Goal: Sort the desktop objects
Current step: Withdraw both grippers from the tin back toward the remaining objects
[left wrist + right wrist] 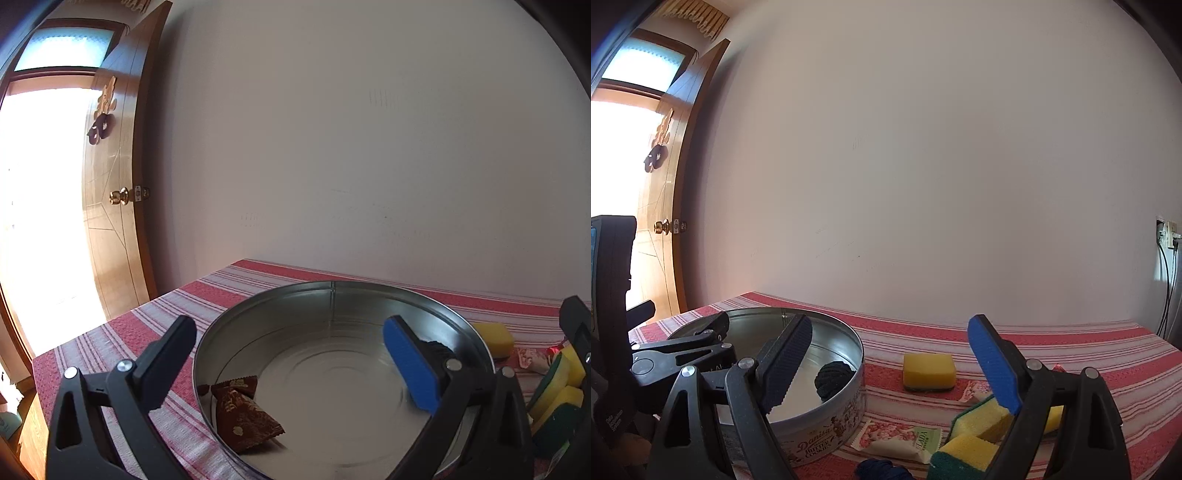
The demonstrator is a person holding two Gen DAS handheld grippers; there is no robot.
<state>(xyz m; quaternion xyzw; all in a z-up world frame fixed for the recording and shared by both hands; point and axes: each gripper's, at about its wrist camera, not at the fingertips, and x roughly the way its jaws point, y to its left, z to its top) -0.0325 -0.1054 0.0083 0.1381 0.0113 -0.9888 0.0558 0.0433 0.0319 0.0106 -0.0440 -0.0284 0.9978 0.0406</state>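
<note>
Round silver metal cookie tin (476, 343), lid off, is sitting on a red-and-white striped tablecloth (122, 332) near the table's left end, against a plain pale wall (351, 129). Printed side reads butter cookies in the right wrist view.

Left gripper (295, 362) is hovering over the tin's near rim, jaws standing wide apart, nothing between them; its black finger (170, 354) is lying outside the tin wall, its blue-padded finger (410, 365) over the tin's interior. A dark red triangular foil packet with gold print (247, 417) is lying on the tin floor by the near-left wall. A black ball of yarn (833, 380) is resting inside the tin toward its right side.

Right gripper (890, 369) is pointing across the table, fingers spread wide and gripping nothing. Its dark ridged finger (786, 362) is showing in front of the tin; its blue pad (993, 365) is showing above a cluster of sponges.

Outside the tin, to its right: one yellow sponge with a dark scouring base (928, 371) lying flat, apart from the rest. Nearer the camera, two yellow-and-green sponges (975, 432) are lying together, one leaning. A pink-and-green snack wrapper (897, 439) is lying flat just beside the tin's base. A dark blue yarn ball (882, 469) is partly cut off at the bottom edge.

Wooden door with brass knob (122, 195) is standing open at far left.
</note>
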